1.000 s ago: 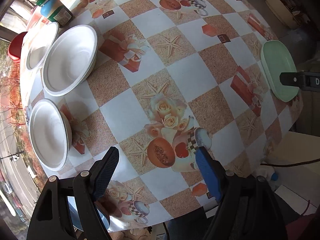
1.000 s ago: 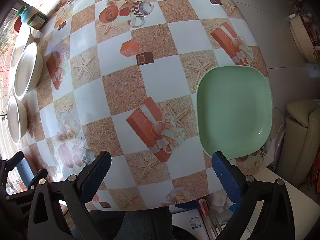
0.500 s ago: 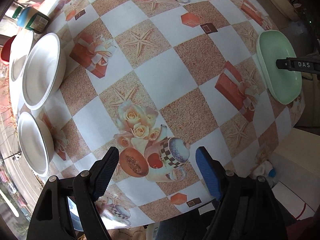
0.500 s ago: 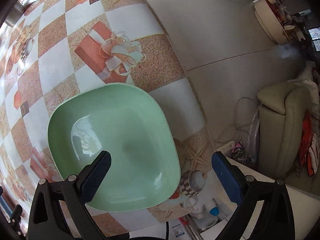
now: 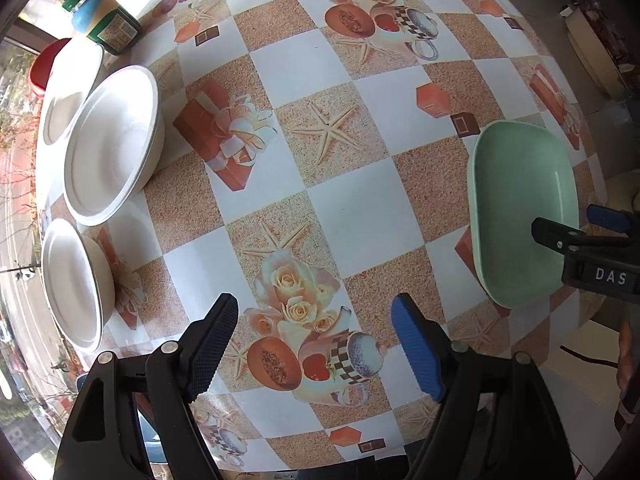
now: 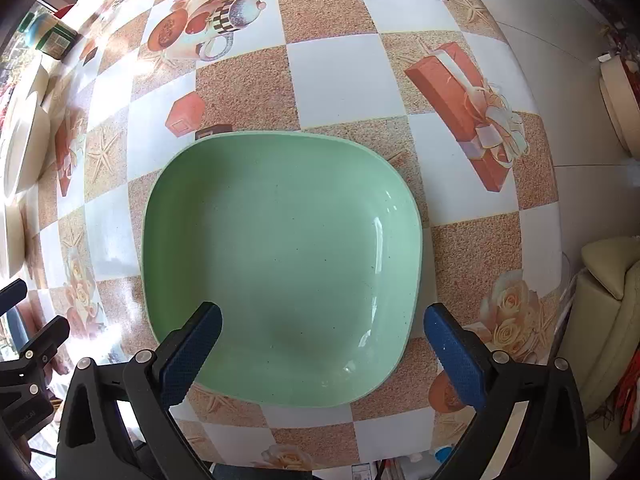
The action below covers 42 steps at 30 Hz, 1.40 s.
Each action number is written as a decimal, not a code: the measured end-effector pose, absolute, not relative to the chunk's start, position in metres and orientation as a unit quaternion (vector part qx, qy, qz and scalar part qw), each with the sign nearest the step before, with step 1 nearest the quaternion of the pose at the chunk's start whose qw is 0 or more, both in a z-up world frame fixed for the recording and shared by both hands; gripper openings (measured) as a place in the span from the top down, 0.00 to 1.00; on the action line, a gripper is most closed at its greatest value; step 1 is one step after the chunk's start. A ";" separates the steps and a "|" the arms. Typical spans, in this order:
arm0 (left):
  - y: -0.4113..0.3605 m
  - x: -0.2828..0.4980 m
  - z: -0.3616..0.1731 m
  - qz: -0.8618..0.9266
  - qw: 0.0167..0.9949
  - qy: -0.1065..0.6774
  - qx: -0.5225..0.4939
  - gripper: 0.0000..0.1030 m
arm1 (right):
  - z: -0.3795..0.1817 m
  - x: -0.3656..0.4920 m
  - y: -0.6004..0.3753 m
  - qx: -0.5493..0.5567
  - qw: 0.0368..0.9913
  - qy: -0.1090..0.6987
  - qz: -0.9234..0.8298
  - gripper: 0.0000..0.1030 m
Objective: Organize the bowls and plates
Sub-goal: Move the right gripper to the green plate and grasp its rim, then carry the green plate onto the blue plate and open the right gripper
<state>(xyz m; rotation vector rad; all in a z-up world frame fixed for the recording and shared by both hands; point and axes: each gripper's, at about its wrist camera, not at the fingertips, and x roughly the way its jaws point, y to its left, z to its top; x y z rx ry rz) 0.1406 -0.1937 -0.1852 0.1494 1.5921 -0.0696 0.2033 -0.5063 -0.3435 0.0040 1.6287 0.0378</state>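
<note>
A green square plate [image 6: 280, 264] lies on the patterned table near its right edge; it also shows in the left wrist view [image 5: 524, 212]. My right gripper [image 6: 322, 338] is open and empty, hovering over the plate's near part, one finger above the plate and the other past its right rim. It also shows in the left wrist view [image 5: 576, 224]. My left gripper [image 5: 316, 334] is open and empty above the table's near middle. Three white bowls sit along the left edge: near [image 5: 74, 284], middle [image 5: 112, 144], far [image 5: 70, 92].
A green-labelled jar [image 5: 106, 22] and a red bowl [image 5: 42, 62] stand at the far left corner. The checkered tablecloth [image 5: 340, 216] covers the table. A beige sofa [image 6: 612, 300] and bare floor lie past the table's right edge.
The right gripper swung back over the table and now looks squarely down on the green plate. The left gripper's view shifted, bringing the bowls and plate closer.
</note>
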 end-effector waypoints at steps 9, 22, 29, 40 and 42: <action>-0.247 0.176 -0.210 -0.041 0.705 0.706 0.060 0.21 | -0.341 0.214 -0.542 0.012 0.679 0.734 -0.003 0.01; -0.246 0.204 -0.196 -0.026 0.716 0.696 0.035 0.21 | -0.349 0.217 -0.569 0.076 0.670 0.739 0.019 0.28; -0.305 0.215 -0.205 -0.086 0.706 0.700 0.060 0.20 | -0.339 0.212 -0.606 0.092 0.669 0.738 -0.007 0.28; -0.363 0.224 -0.232 -0.142 0.676 0.715 0.112 0.61 | -0.340 0.204 -0.593 0.093 0.660 0.745 0.018 0.66; -0.345 0.220 -0.234 -0.131 0.672 0.723 0.096 0.66 | -0.341 0.203 -0.585 0.095 0.651 0.753 0.025 0.82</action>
